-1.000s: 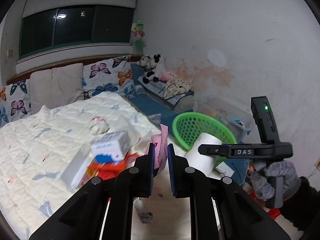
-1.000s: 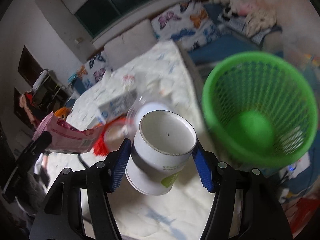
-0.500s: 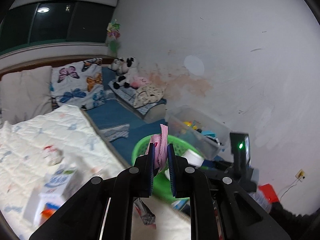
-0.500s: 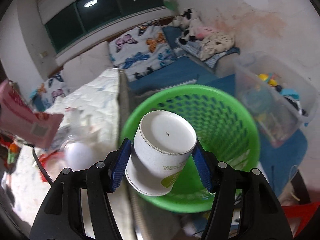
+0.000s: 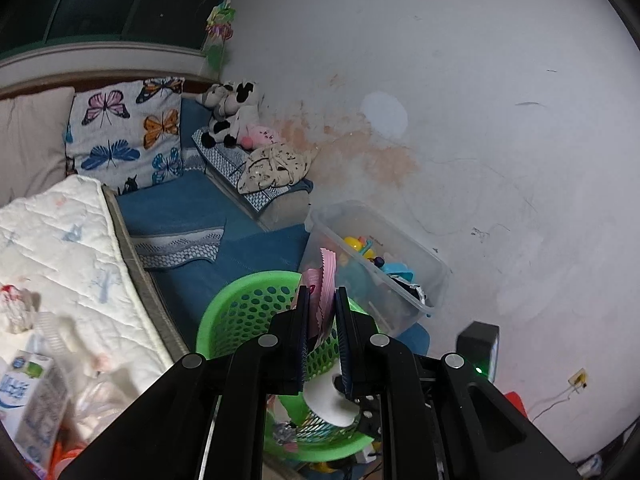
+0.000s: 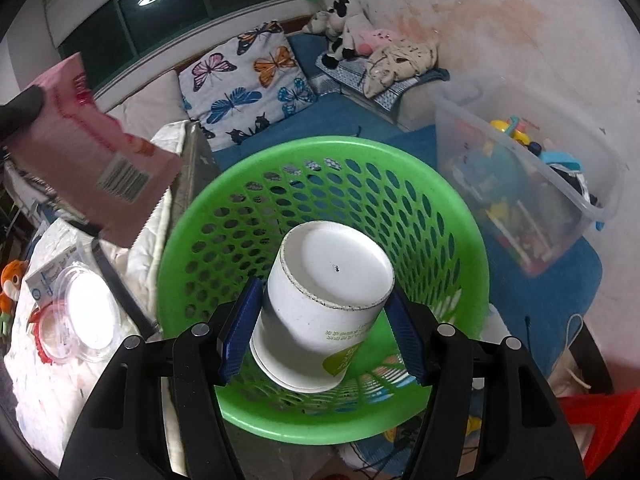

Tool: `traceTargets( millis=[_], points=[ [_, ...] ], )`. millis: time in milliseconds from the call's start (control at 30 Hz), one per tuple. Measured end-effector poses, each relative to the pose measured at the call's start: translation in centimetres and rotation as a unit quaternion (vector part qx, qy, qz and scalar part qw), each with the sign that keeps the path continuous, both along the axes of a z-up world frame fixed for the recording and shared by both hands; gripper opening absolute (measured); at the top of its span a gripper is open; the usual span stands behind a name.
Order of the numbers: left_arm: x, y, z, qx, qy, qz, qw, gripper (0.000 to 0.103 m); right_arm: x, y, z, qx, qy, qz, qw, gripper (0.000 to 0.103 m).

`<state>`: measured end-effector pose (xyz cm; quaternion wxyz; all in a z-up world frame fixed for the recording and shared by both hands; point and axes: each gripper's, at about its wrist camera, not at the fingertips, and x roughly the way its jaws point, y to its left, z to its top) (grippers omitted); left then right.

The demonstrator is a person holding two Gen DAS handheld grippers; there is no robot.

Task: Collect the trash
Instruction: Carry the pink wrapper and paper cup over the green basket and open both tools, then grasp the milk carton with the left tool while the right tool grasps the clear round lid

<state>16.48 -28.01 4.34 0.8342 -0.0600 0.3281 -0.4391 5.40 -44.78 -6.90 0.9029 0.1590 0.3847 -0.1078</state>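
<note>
My right gripper (image 6: 320, 320) is shut on a white paper cup (image 6: 326, 300), held bottom-forward over the mouth of a green mesh basket (image 6: 248, 208). My left gripper (image 5: 321, 312) is shut on a pink snack wrapper (image 5: 324, 280) and holds it above the same green basket (image 5: 240, 312). The wrapper also shows in the right wrist view (image 6: 88, 152), up at the left of the basket. The cup also shows in the left wrist view (image 5: 326, 404), low inside the basket's rim.
A bed with a white quilt (image 5: 60, 248) lies left of the basket, with a milk carton (image 5: 32, 392), a clear plastic lid (image 6: 86, 316) and other litter on it. A clear toy bin (image 6: 532, 184) stands right of the basket by the wall.
Both grippers have swung from over the bed to the right, to the green basket. The cup now sits over the basket's mouth and the wrapper above its rim.
</note>
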Motion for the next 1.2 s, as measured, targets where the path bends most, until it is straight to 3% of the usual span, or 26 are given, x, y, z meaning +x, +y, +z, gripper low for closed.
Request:
traceTargets(
  millis=[267, 367, 433, 633, 867, 967, 1200],
  points=[
    [0.6, -1.6, -3.6, 0.034, 0.038, 0.002, 0.9987, 0.015, -0.6, -0.2, 0.2, 0.005, -0.003, -0.004, 1.000, 0.069],
    [0.6, -1.4, -4.2, 0.041, 0.046, 0.003, 0.9981, 0.026, -1.0, 0.0, 0.5, 0.007, -0.008, -0.004, 1.000, 0.071],
    [0.2, -1.0, -4.3, 0.048, 0.039, 0.008, 0.9980, 0.051, -1.3, 0.3, 0.8, 0.008, -0.011, -0.002, 1.000, 0.073],
    [-0.8, 0.6, -3.9, 0.071, 0.015, 0.017, 0.9972, 0.053, -2.0, 1.2, 1.6, 0.011, -0.018, 0.006, 1.000, 0.075],
    [-0.9, 6.5, -3.3, 0.094, -0.001, 0.079, 0.9924, 0.056, -2.3, 3.2, 2.6, 0.026, -0.029, 0.026, 0.999, 0.077],
    [-0.8, 9.3, -3.0, 0.113, -0.013, 0.117, 0.9865, 0.067, -2.3, 4.3, 3.0, 0.024, -0.034, 0.036, 0.998, 0.078],
    [-0.2, 16.0, -2.5, 0.146, -0.040, 0.197, 0.9686, 0.077, -1.2, 7.3, 4.0, 0.025, -0.043, 0.073, 0.996, 0.082]
  ],
)
